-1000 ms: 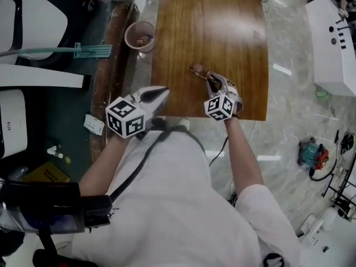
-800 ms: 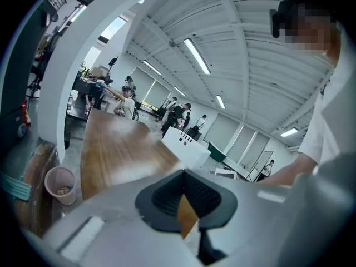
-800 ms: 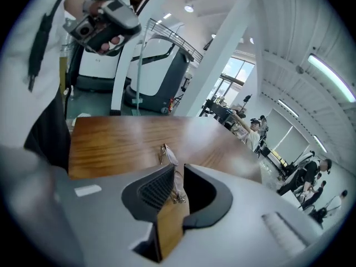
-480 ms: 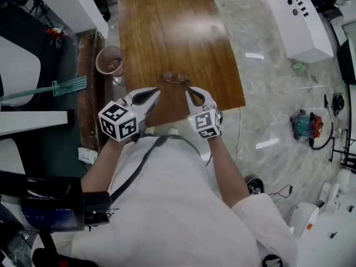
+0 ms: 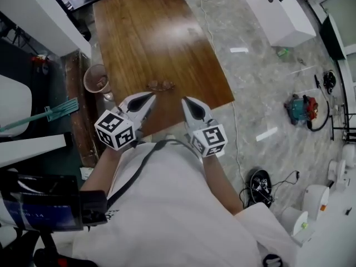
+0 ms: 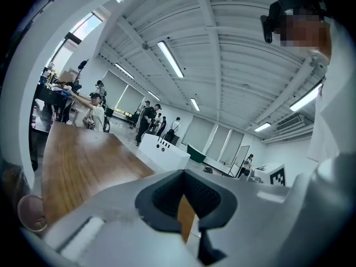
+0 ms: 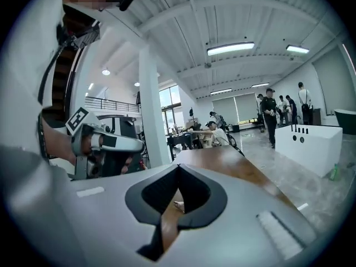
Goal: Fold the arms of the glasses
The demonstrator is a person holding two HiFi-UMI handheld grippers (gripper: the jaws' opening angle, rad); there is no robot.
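Brownish glasses [image 5: 160,85] are lying on the wooden table [image 5: 144,32], just ahead of both tools and between their tips, touching neither. The left gripper [image 5: 149,95] is hovering clenched on nothing, its jaws pressed together; the right gripper [image 5: 186,100], alongside it, is likewise closed and empty. Past the right gripper's closed jaws the glasses are showing small on the tabletop. A pinkish cup [image 5: 96,78] is standing beside the table, left of the left gripper.
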